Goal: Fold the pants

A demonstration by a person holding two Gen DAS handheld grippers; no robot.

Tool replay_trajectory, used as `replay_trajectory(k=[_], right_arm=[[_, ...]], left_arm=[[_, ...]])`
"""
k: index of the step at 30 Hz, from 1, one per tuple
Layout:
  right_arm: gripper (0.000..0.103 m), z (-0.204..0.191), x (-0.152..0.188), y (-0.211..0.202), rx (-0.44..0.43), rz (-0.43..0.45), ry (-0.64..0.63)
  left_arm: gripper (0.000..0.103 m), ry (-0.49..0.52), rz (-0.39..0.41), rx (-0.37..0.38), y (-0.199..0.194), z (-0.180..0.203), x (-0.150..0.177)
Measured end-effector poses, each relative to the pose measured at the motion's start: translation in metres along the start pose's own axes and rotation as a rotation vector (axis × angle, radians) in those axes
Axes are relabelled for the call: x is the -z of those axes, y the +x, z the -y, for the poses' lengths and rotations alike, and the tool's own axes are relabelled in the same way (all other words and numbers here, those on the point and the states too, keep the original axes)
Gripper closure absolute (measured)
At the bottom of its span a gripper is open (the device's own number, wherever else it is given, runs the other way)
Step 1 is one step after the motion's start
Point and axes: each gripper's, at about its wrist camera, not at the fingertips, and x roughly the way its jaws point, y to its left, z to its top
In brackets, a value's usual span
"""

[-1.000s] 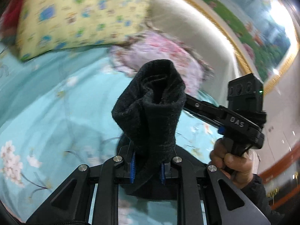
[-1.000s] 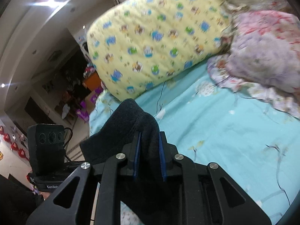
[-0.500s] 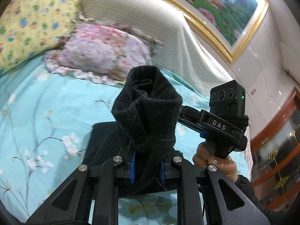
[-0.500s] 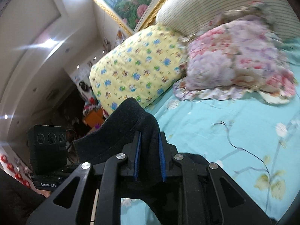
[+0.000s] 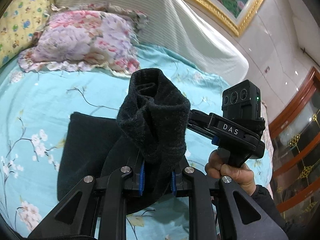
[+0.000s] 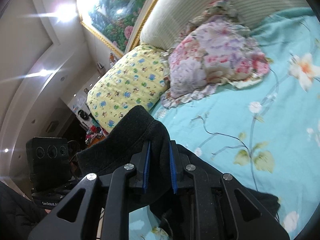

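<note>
Black fleecy pants [image 5: 154, 124] bunch up between your left gripper [image 5: 157, 178] pads, clamped tight; your right gripper [image 6: 159, 170] pinches another fold the same way. The rest lies flat on the turquoise flowered sheet [image 5: 40, 104], short of the floral pillow [image 5: 84, 40].

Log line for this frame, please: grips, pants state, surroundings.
left gripper: shut on black pants | right gripper: shut on black pants | part on teal bedsheet | floral pillow behind

Turquoise floral bedsheet [image 5: 50, 92], striped headboard [image 5: 180, 30], gilt-framed painting [image 6: 112, 14] above.
</note>
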Motion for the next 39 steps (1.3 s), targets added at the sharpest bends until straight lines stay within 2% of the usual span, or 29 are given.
replay_trajectory(k=[8, 17, 22, 28, 30, 31, 32, 33, 34, 35, 39], right_arm=[[0.084, 0.027, 0.022, -0.017, 0.046, 0.009, 0.04], [0.084, 0.05, 0.038, -0.032, 0.074, 0.026, 0.101], [0.084, 0.051, 0.045, -0.04, 0.143, 0.023, 0.102], [0.084, 0.059, 0.056, -0.063, 0.233, 0.057, 0.137], [0.084, 0.058, 0.059, -0.073, 0.251, 0.078, 0.145], [0.081, 0.058, 0.061, -0.077, 0.255, 0.086, 0.149], [0.075, 0.059, 0.064, -0.082, 0.279, 0.099, 0.161], [0.052, 0.059, 0.066, -0.085, 0.302, 0.106, 0.172], [0.029, 0.061, 0.067, -0.09, 0.327, 0.113, 0.188], [0.025, 0.061, 0.07, -0.095, 0.344, 0.126, 0.204], [0.025, 0.055, 0.078, -0.116, 0.355, 0.181, 0.235]], left_arm=[[0.084, 0.076, -0.063, -0.011, 0.035, 0.016, 0.015], [0.08, 0.154, -0.082, -0.019, 0.058, 0.028, 0.024], [0.079, 0.177, -0.1, -0.011, 0.067, 0.031, 0.03], [0.062, 0.187, -0.112, 0.018, 0.074, 0.035, 0.034], [0.044, 0.194, -0.115, 0.04, 0.075, 0.038, 0.035], [0.04, 0.194, -0.12, 0.059, 0.075, 0.04, 0.036], [0.032, 0.191, -0.128, 0.073, 0.076, 0.041, 0.037], [0.027, 0.185, -0.135, 0.087, 0.077, 0.042, 0.038], [0.027, 0.184, -0.137, 0.09, 0.077, 0.043, 0.039], [0.027, 0.185, -0.139, 0.092, 0.077, 0.044, 0.04], [0.026, 0.169, -0.152, 0.106, 0.073, 0.043, 0.041]])
